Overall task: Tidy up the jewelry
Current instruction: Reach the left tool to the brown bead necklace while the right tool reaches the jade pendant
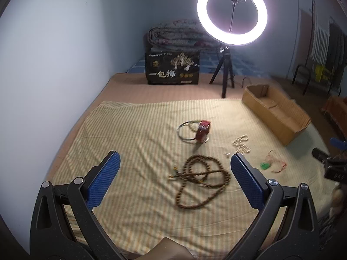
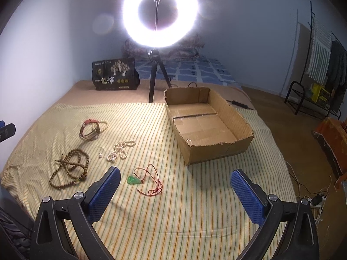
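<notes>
A brown wooden bead necklace [image 1: 198,178] lies on the striped cloth between my left gripper's [image 1: 175,164] open blue pads; it also shows in the right wrist view [image 2: 70,168]. A red-strap watch with a metal bangle [image 1: 200,131] [image 2: 90,129] lies farther back. A pearl strand [image 1: 241,144] [image 2: 120,148] and a green pendant on red cord [image 1: 265,165] [image 2: 134,180] lie to the right. An open cardboard box [image 2: 238,117] [image 1: 279,117] holds nothing. My right gripper [image 2: 174,174] is open and empty, just right of the pendant.
A lit ring light on a black tripod [image 2: 156,80] [image 1: 225,75] stands behind the cloth. A black printed bag [image 2: 115,74] [image 1: 172,68] sits at the back by the wall. A clothes rack [image 2: 321,71] and cables on the floor [image 2: 312,197] are at the right.
</notes>
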Demonstrator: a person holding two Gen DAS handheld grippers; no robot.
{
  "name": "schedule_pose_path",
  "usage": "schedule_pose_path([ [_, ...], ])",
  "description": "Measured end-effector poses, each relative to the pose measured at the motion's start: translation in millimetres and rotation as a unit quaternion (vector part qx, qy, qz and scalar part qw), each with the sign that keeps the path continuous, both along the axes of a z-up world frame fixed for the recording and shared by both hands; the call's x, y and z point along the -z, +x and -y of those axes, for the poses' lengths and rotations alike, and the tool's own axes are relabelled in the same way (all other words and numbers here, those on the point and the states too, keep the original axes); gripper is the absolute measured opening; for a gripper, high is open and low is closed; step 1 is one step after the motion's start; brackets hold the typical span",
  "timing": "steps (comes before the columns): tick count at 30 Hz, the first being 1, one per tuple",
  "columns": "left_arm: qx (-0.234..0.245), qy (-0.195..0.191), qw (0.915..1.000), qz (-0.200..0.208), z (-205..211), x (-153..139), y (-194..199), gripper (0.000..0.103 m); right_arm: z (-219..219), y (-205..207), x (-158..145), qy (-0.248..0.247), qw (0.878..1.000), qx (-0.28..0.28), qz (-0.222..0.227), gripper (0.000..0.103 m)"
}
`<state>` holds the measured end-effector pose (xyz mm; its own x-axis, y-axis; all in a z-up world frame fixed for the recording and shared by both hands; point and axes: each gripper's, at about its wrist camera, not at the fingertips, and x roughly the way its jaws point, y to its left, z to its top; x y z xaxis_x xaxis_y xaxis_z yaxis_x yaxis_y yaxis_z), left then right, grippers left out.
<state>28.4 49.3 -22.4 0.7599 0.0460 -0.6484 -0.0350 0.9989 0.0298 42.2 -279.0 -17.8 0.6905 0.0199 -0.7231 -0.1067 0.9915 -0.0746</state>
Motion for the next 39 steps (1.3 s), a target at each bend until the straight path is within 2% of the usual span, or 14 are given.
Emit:
schedule_pose_path([
  [4,0.004,0.019,0.9990,-0.040,-5.4,18.4,14.9,0.103,-2.4,9.7,13.4,-0.013,1.000,-0.015,-0.022,0.103],
  [8,0.011,0.012,0.9959,-0.089,-5.8,39.6,29.0,0.103,-6.4,20.9,27.2,-0.010,0.998,-0.033,-0.050,0.103],
  [14,0.036,0.004,0.9911,-0.128,4.4,59.6,47.8,0.103,-13.4,36.1,44.7,0.003,0.994,-0.069,-0.088,0.103],
  [16,0.044,0.000,0.9892,-0.140,6.8,66.6,55.5,0.096,-14.8,39.8,48.7,0.003,0.992,-0.077,-0.095,0.103],
  [22,0.061,-0.030,0.9789,-0.193,12.2,92.1,76.5,0.084,-28.7,52.8,61.3,-0.013,0.986,-0.121,-0.118,0.102],
  [28,0.068,-0.047,0.9736,-0.213,17.2,106.5,90.4,0.083,-49.0,59.4,75.6,-0.017,0.975,-0.169,-0.143,0.101],
  [34,0.067,-0.068,0.9666,-0.238,16.1,122.5,100.5,0.083,-53.9,65.1,90.7,-0.013,0.969,-0.178,-0.169,0.097],
  [39,0.075,-0.057,0.9644,-0.247,25.4,130.9,99.6,0.083,-54.5,68.1,97.7,-0.012,0.968,-0.177,-0.180,0.097],
])
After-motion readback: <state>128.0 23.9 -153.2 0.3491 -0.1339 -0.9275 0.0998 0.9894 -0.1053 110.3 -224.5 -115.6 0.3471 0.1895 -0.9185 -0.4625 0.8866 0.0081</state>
